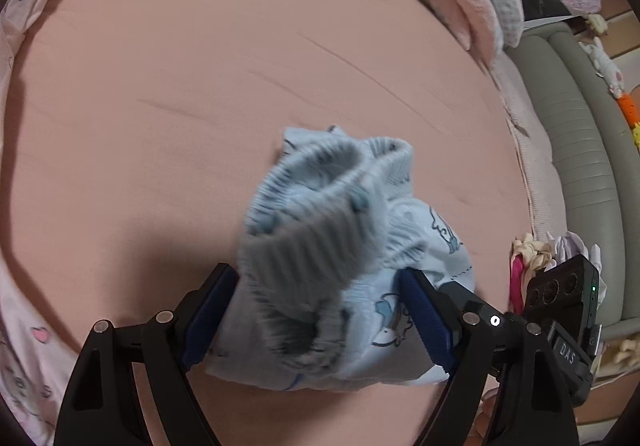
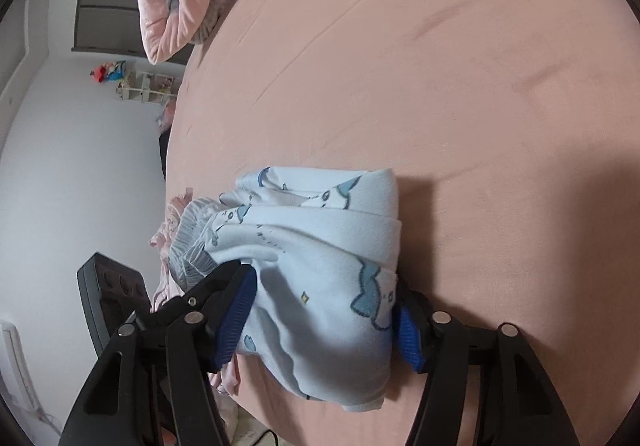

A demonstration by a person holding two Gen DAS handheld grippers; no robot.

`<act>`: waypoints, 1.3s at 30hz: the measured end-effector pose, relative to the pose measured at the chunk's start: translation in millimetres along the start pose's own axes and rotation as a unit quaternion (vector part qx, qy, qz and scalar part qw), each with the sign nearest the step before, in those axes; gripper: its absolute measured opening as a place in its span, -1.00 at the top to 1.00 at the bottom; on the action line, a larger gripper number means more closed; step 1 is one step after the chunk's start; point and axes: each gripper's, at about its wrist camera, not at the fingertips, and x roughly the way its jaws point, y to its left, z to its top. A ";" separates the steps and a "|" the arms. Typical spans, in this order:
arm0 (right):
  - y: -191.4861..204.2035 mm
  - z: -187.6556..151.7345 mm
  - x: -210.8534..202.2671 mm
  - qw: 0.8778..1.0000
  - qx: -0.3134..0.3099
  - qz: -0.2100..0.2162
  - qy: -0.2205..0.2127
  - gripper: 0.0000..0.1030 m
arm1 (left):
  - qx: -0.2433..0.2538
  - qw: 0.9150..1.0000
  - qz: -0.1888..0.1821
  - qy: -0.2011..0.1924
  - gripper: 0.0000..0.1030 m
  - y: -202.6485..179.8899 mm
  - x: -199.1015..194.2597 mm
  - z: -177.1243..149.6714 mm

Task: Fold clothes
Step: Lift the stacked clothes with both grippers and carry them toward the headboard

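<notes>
Evidently both tools clamp the same folded blue garment (image 1: 352,246) above the pink bed (image 1: 200,65), likely to carry it as one bundle. The left gripper (image 1: 320,310) grips its ribbed waistband end with jaws wide, showing a clothes pile (image 1: 536,250) nearby. The right gripper (image 2: 324,322) pinches the smooth folded end, showing a wall (image 2: 80,165).

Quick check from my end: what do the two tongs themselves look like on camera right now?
Both match. The left tongs and right tongs have black angular arms with round silver rivets, ending in ridged blue pads. In the left wrist view the right unit's black camera box shows three lenses, a green light and white "DAS" lettering.
</notes>
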 end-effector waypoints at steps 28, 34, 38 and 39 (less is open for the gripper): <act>94.3 -13.3 -72.4 0.965 -0.179 -0.143 -0.128 0.58 | 0.008 0.989 -0.098 -0.112 0.36 -14.9 -76.9 -0.9; 110.8 -12.7 -120.2 0.962 -0.183 -0.128 -0.154 0.58 | 0.050 0.985 -0.102 -0.130 0.36 -56.9 -110.3 -4.5; 121.6 -11.0 -154.8 0.956 -0.193 -0.136 -0.173 0.58 | 0.069 0.982 -0.113 -0.132 0.36 -89.5 -122.0 -7.5; 121.3 -11.2 -166.1 0.955 -0.194 -0.136 -0.178 0.58 | 0.073 0.982 -0.118 -0.130 0.36 -98.8 -123.5 -7.5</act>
